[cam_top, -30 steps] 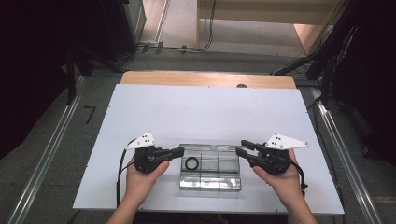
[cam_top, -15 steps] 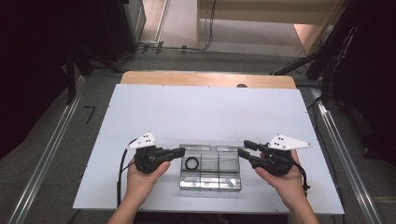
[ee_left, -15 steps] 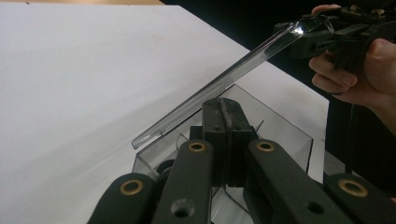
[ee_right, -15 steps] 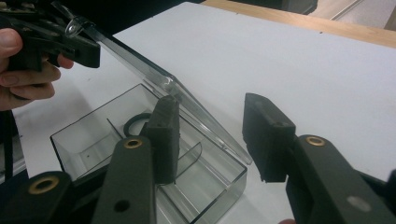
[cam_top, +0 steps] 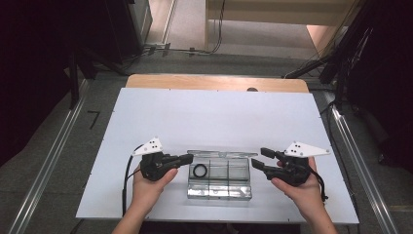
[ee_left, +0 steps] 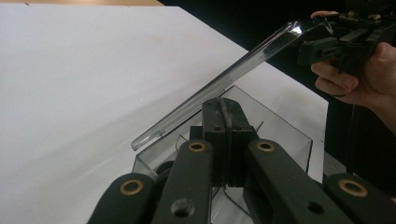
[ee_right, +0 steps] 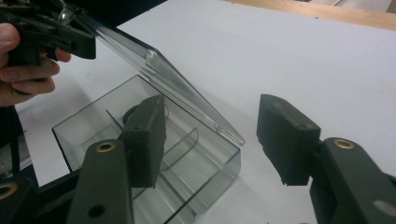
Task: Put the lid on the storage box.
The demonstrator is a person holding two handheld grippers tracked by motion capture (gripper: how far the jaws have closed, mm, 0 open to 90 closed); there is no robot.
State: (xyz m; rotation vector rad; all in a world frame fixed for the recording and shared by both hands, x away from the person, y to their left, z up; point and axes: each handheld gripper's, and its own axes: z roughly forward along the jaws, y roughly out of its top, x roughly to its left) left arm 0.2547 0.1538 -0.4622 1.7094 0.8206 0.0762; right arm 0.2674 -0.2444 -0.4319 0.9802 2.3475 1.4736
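Clear plastic box (cam_top: 219, 179) sits at six o'clock on the smooth white tabletop (cam_top: 214, 117), its thin lid (cam_top: 221, 154) tilted open, a black ring (cam_top: 199, 171) inside. Left gripper (cam_top: 189, 158), at the box's nine o'clock, is pressed fully closed, empty. Right gripper (cam_top: 259, 158), at three o'clock, has just been opening, nothing between its blocky pads.

Overhead light fell evenly on the white table (cam_top: 214, 117), which read bright while the surrounding room stayed nearly black. Beyond the left jaws, the table glared almost featureless. The clear lid (ee_left: 219, 81) above those jaws caught a bright streak. Nearest jaw parts were soft, slightly out of focus.
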